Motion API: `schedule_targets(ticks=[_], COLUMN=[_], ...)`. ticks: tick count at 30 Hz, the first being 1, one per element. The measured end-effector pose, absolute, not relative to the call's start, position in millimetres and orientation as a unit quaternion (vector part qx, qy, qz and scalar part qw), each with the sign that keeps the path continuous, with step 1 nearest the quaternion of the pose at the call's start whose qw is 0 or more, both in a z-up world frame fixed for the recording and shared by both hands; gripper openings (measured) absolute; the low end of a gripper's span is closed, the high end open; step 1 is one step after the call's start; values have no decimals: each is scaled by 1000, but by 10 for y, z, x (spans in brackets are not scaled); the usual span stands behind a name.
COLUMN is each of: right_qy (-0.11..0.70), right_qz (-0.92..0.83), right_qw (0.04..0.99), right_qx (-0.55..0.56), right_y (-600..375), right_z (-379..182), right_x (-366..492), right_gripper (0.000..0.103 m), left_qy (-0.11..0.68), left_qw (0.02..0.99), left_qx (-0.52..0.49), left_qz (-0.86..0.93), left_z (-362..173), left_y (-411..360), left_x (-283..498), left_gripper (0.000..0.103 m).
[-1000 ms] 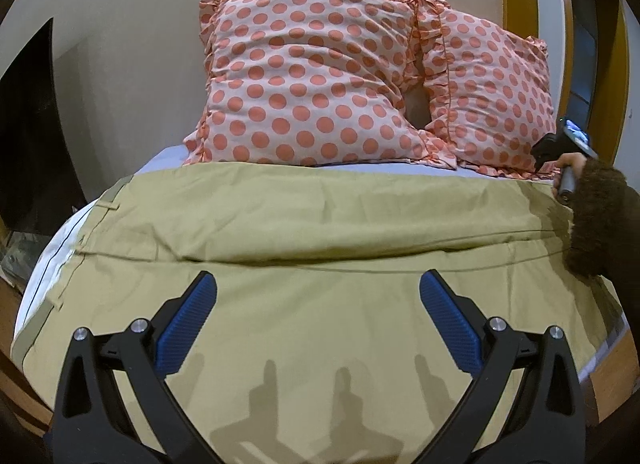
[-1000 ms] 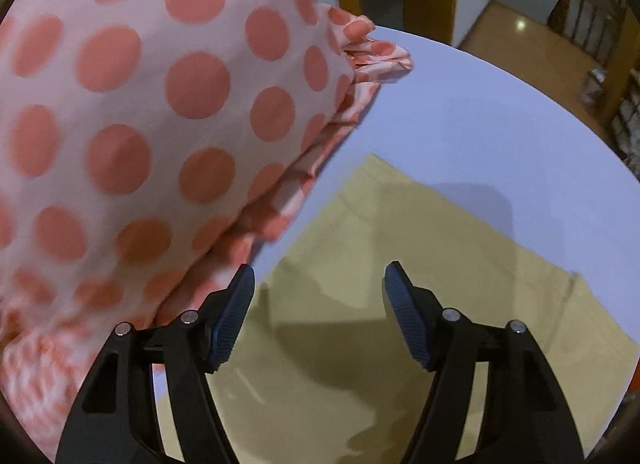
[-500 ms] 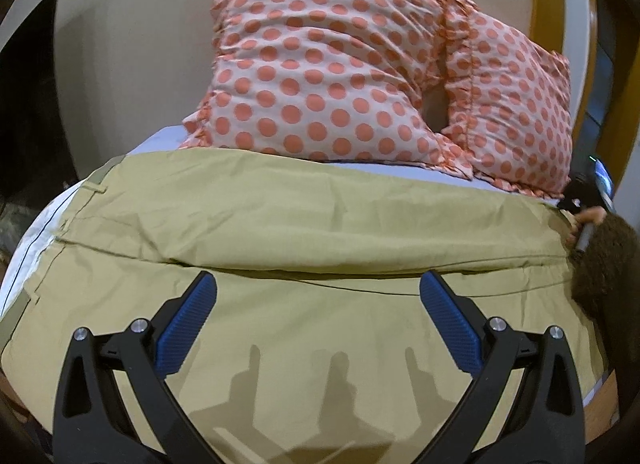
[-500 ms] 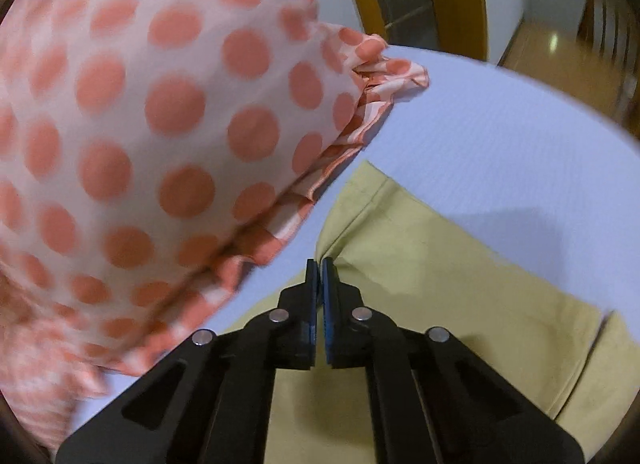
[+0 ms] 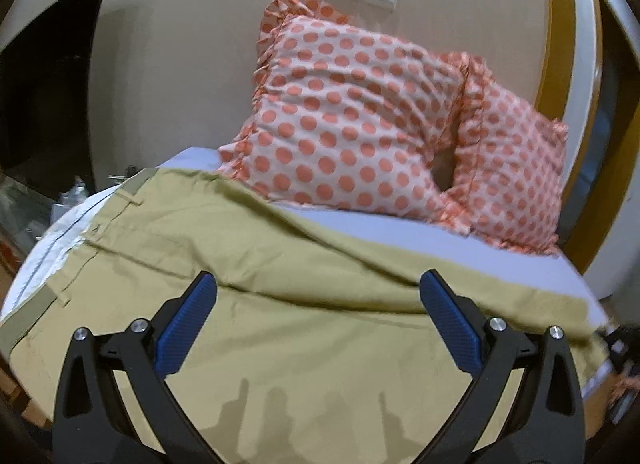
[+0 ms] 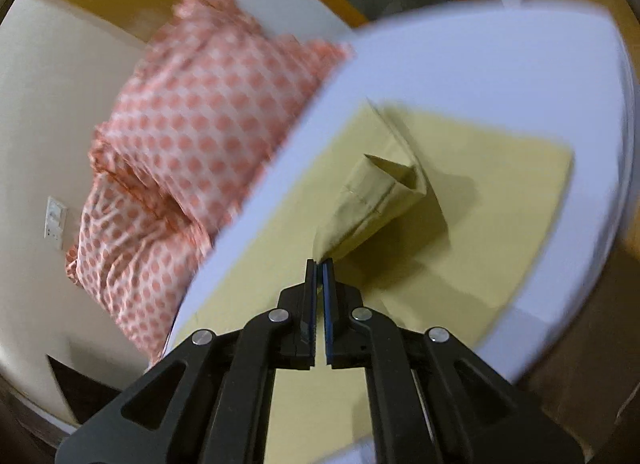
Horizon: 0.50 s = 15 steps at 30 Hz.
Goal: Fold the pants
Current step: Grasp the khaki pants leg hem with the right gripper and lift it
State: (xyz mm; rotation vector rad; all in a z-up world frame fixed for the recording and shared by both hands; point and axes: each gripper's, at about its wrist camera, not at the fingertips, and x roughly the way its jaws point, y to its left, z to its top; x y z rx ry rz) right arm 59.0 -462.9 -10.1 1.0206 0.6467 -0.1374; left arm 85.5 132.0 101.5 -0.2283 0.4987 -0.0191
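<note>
- Right wrist view: the right gripper pinches the pants by the leg end, lifting it to fold over.
- The left gripper hovers wide open above the pants, holding nothing.

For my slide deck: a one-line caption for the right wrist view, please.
Right gripper, shut on the khaki pants, lifts a leg hem off the bed.

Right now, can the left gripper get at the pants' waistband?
Probably yes. The left gripper hovers open above the pants; the waistband lies exposed to its left, nothing covering it.
</note>
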Motion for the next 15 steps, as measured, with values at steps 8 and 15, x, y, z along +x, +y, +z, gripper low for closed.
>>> schedule_targets(ticks=[8, 15], right_qy=[313, 229], right_qz=[-73, -45], right_qw=[808, 835], right_qx=[495, 498], right_y=[-4588, -4794], right_z=[-183, -29], right_x=[646, 568], right_gripper=[35, 3], left_qy=[271, 319], left_qw=[948, 919], left_qx=[-164, -229], left_qz=[-7, -31], left_z=[1018, 931], left_y=[1629, 1815], left_x=[1175, 1887], left_gripper=[101, 100])
